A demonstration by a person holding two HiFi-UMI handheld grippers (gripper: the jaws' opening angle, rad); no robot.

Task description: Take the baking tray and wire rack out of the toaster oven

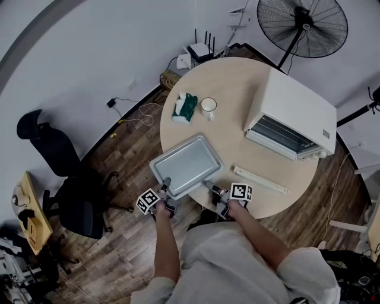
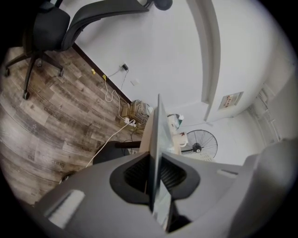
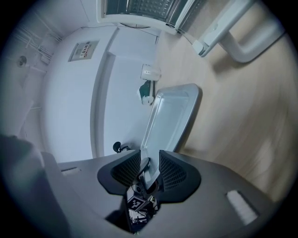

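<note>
1. Lying empty at the lower centre of the head view, the baking tray (image 1: 187,161) sits at the round table's (image 1: 237,83) near edge.
2. Left gripper (image 1: 167,183) and right gripper (image 1: 209,186) each clamp its near rim.
3. Wire rack (image 3: 139,7) sits inside the open toaster oven (image 1: 297,101), upper right.

Left forearm (image 1: 166,243) and right forearm (image 1: 261,236) reach forward side by side, elbows close to the torso; left gripper (image 1: 167,183) tips slightly downward, jaws pinched on the near-left rim of the grey rectangular metal baking tray (image 1: 187,160); right gripper (image 1: 209,185) nearly level, jaws clamped on the tray's near-right corner.
</note>
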